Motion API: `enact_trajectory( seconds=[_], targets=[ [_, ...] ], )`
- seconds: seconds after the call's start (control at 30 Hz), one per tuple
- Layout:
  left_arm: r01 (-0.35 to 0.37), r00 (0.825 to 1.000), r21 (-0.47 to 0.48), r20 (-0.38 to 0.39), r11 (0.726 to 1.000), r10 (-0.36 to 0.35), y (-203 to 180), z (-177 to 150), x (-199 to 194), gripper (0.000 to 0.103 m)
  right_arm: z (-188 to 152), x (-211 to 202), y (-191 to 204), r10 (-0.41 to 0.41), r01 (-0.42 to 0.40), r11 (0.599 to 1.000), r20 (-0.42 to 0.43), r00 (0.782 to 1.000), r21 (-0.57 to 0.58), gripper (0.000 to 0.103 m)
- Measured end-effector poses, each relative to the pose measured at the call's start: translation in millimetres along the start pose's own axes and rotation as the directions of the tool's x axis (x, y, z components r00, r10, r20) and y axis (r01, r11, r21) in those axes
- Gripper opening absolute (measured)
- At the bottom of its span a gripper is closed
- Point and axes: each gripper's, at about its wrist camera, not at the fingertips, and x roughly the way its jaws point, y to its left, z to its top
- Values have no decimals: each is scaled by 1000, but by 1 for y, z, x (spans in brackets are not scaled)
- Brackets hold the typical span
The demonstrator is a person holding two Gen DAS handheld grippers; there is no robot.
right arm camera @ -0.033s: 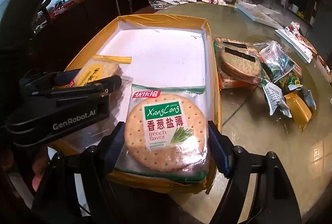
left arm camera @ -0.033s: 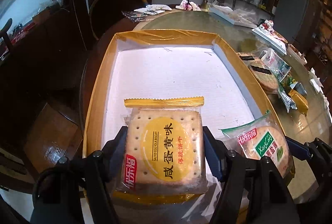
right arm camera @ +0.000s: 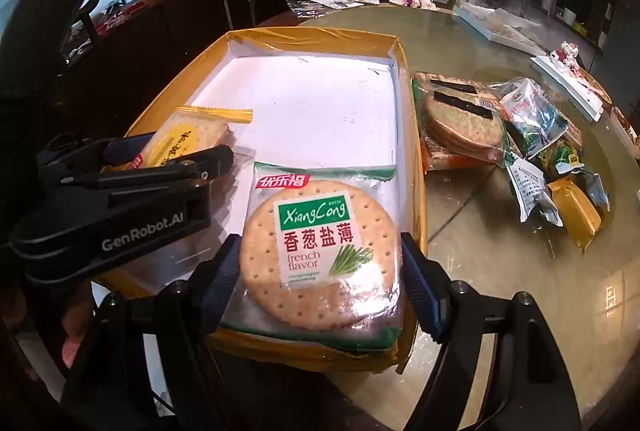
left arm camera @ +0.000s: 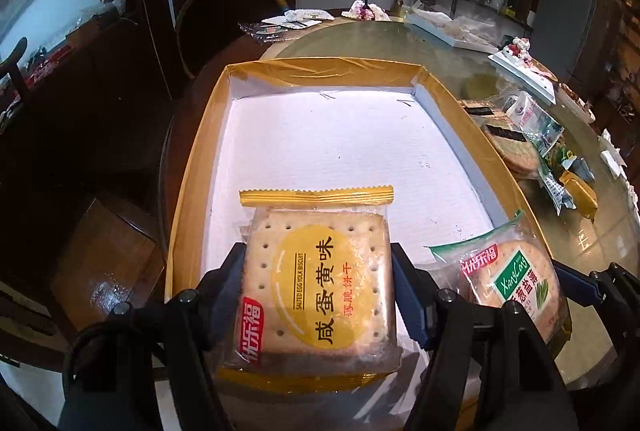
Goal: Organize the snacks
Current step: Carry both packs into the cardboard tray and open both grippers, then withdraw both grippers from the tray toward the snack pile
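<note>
Square biscuit pack (left arm camera: 320, 287) clamped in left gripper (left arm camera: 318, 295), round cracker pack (right arm camera: 322, 255) in right gripper (right arm camera: 322, 271)

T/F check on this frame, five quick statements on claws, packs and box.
1. The left claw grips a square salted egg yolk biscuit pack. True.
2. The right claw is open, holding nothing. False: it is shut on the round XiangCong cracker pack.
3. The yellow-rimmed box has a white floor. True.
4. More snack packs lie inside the box. False: they lie on the table, beside it.
5. Both held packs are near the box's far wall. False: near end.
</note>
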Motion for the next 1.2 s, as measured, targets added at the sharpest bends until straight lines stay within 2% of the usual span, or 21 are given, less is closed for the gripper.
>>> enact_trajectory(
  seconds=[0.2,0.3,0.5,0.57,0.67,0.77,0.87,1.03,1.2],
  targets=[
    [10,1000,-9,8,1000,-10,-2,3,-5,78,0,1,2,-12,12,1000,0,1000,-5,77],
    [16,1000,-14,7,1000,-16,-1,3,-9,79,0,0,3,-11,11,1000,0,1000,-4,78],
    [25,999,7,32,1000,-25,-9,2,-20,79,0,-10,-3,44,-45,999,28,999,23,86],
    [5,999,20,38,1000,-6,-17,2,-27,79,-2,-17,-7,52,-54,998,49,997,27,88],
    [-14,997,57,74,998,10,-35,1,-41,79,-8,-31,-22,59,-65,996,97,994,64,88],
    [-5,994,82,105,997,-4,-55,0,-54,79,-17,-46,-50,73,-87,989,123,990,119,89],
    [-14,992,109,130,994,-1,-77,-1,-62,79,-28,-59,-72,26,-50,985,145,989,165,89],
    [2,989,126,145,992,-20,-104,-5,-70,79,-45,-78,-107,28,-66,973,175,984,220,89],
    [6,989,158,148,987,-30,-125,-7,-73,79,-57,-90,-126,-27,-20,969,184,983,247,89]
  ],
)
